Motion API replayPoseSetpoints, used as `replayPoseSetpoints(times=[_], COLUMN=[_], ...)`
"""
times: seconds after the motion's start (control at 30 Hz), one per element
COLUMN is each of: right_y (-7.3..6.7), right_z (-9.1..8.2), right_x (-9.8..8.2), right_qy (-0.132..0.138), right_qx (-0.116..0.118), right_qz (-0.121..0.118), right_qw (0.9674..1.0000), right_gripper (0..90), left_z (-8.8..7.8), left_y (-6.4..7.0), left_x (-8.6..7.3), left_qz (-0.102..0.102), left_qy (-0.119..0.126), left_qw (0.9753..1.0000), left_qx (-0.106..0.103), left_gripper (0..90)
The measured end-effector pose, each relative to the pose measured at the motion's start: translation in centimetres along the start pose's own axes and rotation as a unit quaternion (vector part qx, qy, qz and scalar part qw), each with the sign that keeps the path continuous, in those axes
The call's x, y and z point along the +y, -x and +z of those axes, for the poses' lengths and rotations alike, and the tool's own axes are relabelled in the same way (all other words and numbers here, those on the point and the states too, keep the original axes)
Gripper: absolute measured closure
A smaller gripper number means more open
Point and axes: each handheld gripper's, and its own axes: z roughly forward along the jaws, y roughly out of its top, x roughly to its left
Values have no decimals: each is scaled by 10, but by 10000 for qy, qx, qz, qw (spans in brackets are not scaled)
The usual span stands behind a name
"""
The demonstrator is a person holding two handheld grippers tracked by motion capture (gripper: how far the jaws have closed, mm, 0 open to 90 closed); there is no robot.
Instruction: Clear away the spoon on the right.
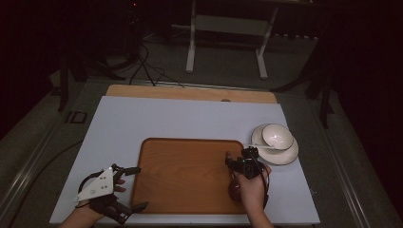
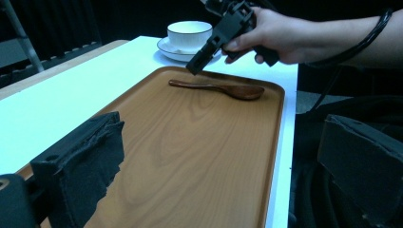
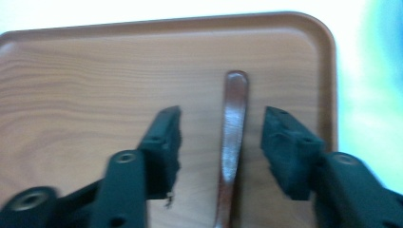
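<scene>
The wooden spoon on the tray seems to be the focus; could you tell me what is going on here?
A person works with a claw in each hand. The right claw hangs open over the wooden spoon, its jaws either side of the handle, not gripping. The spoon lies on the brown tray. The left claw sits open at the tray's left edge. A cup on a saucer stands nearby.

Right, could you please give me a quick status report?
Right gripper open, fingers straddling wooden spoon handle on tray. Left gripper open at tray's left edge. Nothing in the way.

Black two-jaw left tool (image 1: 135,188), grey three-cornered plate (image 1: 97,185), black right tool (image 3: 221,137), trailing black cable (image 2: 361,42)
</scene>
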Motion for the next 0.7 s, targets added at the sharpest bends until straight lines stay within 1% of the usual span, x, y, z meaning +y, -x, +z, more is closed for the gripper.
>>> replayPoseSetpoints(times=[0.03, 0.1, 0.13, 0.2, 0.23, 0.3, 0.4, 0.5, 0.6, 0.63, 0.7], right_y=[-1, -2, -1, -1, 1, 2, 2, 4, 6, 7, 9], right_z=[-3, -7, -10, -12, -18, -22, -28, -36, -44, -47, -52], right_x=[2, 4, 5, 6, 7, 8, 9, 8, 8, 8, 7], right_qy=[69, 138, 146, 187, 271, 425, 484, 561, 598, 616, 641], right_qx=[-2, 74, 228, 266, 439, 614, 671, 639, 719, 728, 792], right_qz=[-99, -170, -264, -290, -389, -537, -669, -795, -839, -906, -922], right_qw=[9999, 9997, 9993, 9991, 9979, 9958, 9943, 9932, 9921, 9913, 9905], right_gripper=[356, 267, 234, 234, 200, 169, 169, 169, 169, 169, 169], left_z=[0, 1, 1, 1, 1, 1, 2, 3, 2, 2, 2], left_y=[0, 1, 1, 1, 0, 0, 0, 1, 1, 1, 1], left_x=[0, 0, 0, 0, 0, 0, -1, -1, -1, -1, -1], left_qz=[5, 5, 4, 4, 0, -10, -38, -33, -31, -32, -34], left_qy=[-9, -9, -12, -12, -16, -15, -30, -33, -23, -27, -28], left_qw=[10000, 10000, 10000, 10000, 10000, 10000, 10000, 10000, 10000, 10000, 10000], left_qx=[1, 0, 0, 0, 8, 10, 1, -2, 13, 23, 26], left_gripper=[25, 25, 25, 25, 25, 25, 25, 25, 24, 25, 25])
